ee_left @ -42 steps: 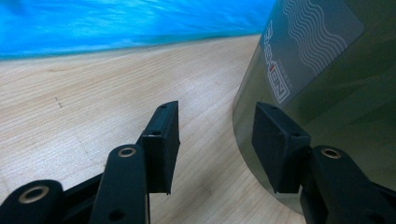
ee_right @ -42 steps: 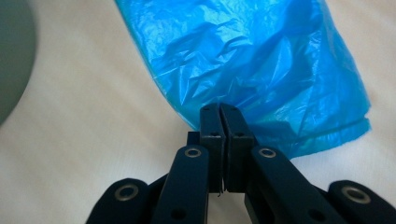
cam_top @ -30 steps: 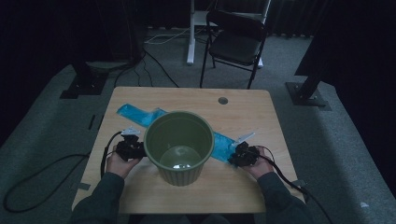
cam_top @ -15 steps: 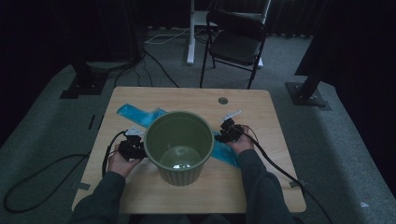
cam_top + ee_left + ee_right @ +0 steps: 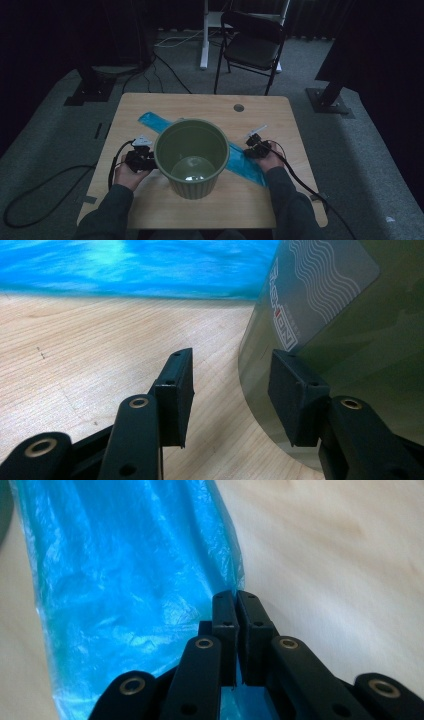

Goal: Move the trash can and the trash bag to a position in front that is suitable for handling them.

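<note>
Now the green bin (image 5: 192, 157) is standing upright near the middle of the wooden counter (image 5: 280, 120), its open mouth facing up. A long blue plastic bag (image 5: 150, 121) is lying flat on the counter and running diagonally under or behind the bin, one end showing at the bin's far left, the other stretching out toward the near right.

The left hand-held gripper (image 5: 141, 159) is sitting just beside the bin's left wall. In the left gripper view its jaws are standing apart: one pad (image 5: 295, 395) is lying against the bin's curved side (image 5: 350, 340), close to a printed label, while the other pad is hanging over bare wood with nothing between the two.

The right hand-held gripper (image 5: 255, 147) is resting at the right edge of the blue bag (image 5: 125, 580), well clear of the bin. Its jaws have just been closing, and in the right gripper view they are sitting almost together, with only a thin slit left. The bag's edge appears to be running in between them, though the pads are hiding the exact spot, so it is likely, not certain, that they are pinching the plastic.

A folding chair (image 5: 252, 47) is standing on the floor beyond the counter.
</note>
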`<state>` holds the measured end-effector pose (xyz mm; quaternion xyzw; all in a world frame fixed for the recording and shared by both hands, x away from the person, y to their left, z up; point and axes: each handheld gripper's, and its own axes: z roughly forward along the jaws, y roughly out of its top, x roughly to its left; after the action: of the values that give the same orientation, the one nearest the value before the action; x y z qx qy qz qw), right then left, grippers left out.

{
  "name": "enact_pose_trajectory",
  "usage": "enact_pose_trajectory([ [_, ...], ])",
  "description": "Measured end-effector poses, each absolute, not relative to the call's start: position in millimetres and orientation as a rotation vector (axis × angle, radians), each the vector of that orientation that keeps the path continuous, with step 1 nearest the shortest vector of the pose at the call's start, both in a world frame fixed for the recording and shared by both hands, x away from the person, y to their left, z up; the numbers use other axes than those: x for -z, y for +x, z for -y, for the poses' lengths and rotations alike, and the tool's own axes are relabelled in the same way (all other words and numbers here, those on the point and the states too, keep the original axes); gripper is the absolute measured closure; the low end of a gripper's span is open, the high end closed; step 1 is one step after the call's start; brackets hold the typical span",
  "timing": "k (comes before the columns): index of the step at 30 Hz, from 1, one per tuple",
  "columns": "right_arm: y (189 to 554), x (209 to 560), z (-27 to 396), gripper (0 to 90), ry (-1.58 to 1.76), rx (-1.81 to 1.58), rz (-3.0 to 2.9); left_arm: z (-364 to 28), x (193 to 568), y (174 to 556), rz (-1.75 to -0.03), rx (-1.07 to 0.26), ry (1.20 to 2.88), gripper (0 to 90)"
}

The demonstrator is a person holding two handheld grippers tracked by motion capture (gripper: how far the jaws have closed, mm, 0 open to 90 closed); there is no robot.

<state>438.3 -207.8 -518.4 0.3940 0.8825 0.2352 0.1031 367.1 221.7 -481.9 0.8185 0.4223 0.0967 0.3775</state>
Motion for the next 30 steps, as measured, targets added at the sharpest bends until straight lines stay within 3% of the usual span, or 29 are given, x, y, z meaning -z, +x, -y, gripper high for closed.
enact_pose_trajectory([
  [11,367,518,253,82.8,1.134,-0.666,-2.639,-219,482,369,-1.084,-0.248,2.092,53.0],
  [13,361,517,255,78.6,1.124,-0.664,-2.641,-217,482,369,-1.079,-0.253,2.095,53.0],
  [14,361,517,255,78.6,1.124,-0.664,-2.641,-217,482,369,-1.079,-0.253,2.095,53.0],
  [17,362,507,249,61.8,1.102,-0.747,-2.604,-214,481,371,-1.068,-0.252,2.096,53.0],
  [30,388,502,206,50.7,1.015,-0.779,-2.609,-208,482,376,-1.035,-0.252,2.109,51.7],
])
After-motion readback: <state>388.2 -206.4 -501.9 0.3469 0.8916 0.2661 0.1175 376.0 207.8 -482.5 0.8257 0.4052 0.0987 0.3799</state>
